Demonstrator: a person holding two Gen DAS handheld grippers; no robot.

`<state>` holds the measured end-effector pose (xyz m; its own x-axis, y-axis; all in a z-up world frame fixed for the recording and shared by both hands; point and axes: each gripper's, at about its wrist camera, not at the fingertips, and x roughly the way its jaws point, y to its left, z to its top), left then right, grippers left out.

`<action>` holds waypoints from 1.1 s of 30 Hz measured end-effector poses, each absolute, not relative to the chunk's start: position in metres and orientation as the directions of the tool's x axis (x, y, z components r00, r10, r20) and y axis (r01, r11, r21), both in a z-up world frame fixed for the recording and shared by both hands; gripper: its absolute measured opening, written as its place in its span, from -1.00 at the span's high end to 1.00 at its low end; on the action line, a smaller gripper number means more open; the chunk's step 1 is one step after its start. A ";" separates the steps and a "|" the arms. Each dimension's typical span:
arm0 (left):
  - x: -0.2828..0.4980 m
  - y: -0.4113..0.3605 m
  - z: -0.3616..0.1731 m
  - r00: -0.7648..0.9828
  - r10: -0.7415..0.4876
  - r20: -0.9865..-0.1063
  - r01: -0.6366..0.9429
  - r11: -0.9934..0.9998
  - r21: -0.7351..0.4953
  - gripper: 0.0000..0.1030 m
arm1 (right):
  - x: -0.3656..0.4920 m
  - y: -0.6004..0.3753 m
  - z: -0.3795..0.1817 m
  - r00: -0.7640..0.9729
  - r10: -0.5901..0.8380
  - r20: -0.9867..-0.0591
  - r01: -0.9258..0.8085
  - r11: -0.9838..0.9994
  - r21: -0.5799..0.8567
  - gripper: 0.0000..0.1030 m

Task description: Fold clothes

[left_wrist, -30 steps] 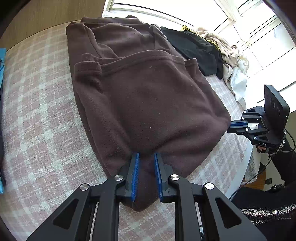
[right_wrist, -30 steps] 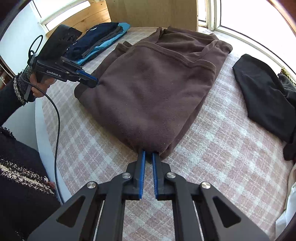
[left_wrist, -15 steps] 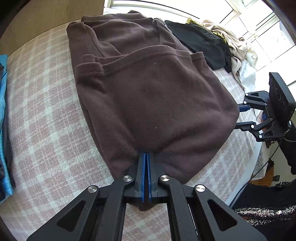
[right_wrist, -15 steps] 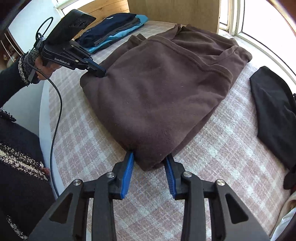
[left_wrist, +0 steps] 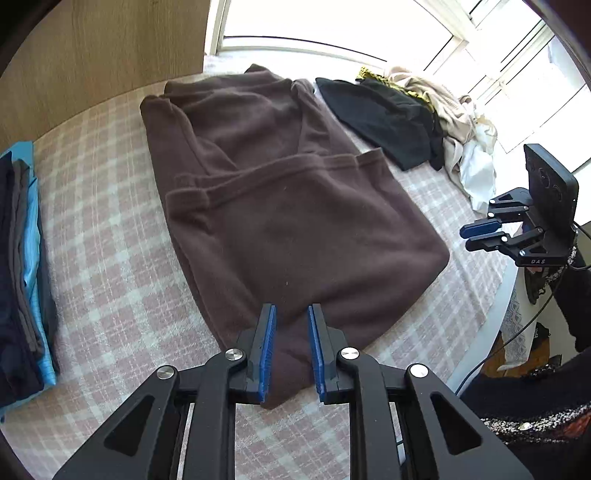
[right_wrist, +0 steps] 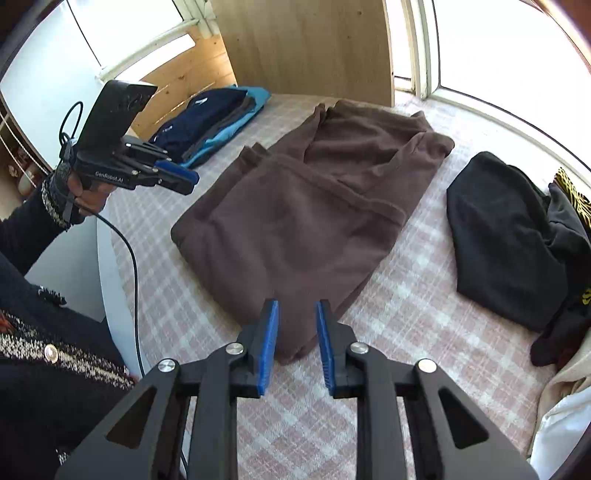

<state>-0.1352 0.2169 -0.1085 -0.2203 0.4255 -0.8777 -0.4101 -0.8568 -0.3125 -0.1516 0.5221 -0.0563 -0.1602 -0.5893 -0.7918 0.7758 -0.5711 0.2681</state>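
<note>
A big brown fleece garment (left_wrist: 295, 229) lies folded over on the table with a pink and white checked cloth (left_wrist: 103, 258). Its near half is laid on top of its far half, so a thick seam runs across the middle.

The left gripper (left_wrist: 290, 350) has black arms and blue pads. Its jaws are open a little way, and the near corner of the brown garment sits between them. The pads do not squeeze the cloth. In the right wrist view this gripper (right_wrist: 177, 177) is up in the air above the table edge, in the person's hand (right_wrist: 90, 192).

The right gripper (right_wrist: 295, 343) also has its jaws open, a bit wider. The other near corner of the brown garment lies between them, not pinched. In the left wrist view this gripper (left_wrist: 480, 234) hangs just off the garment's side, not touching it.

A neat stack of dark blue and light blue folded clothes (right_wrist: 210, 122) sits on one side of the table. A black garment (right_wrist: 506, 236) and a heap of pale clothes (left_wrist: 461, 125) lie on the other side, near the bright window (left_wrist: 332, 22).
</note>
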 end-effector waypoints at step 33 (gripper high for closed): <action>-0.092 0.172 -0.168 -0.191 0.492 -0.849 -0.201 -0.867 -0.457 0.59 | -0.152 0.527 -0.126 -0.036 -0.619 -0.785 0.465 -0.705 0.535 0.40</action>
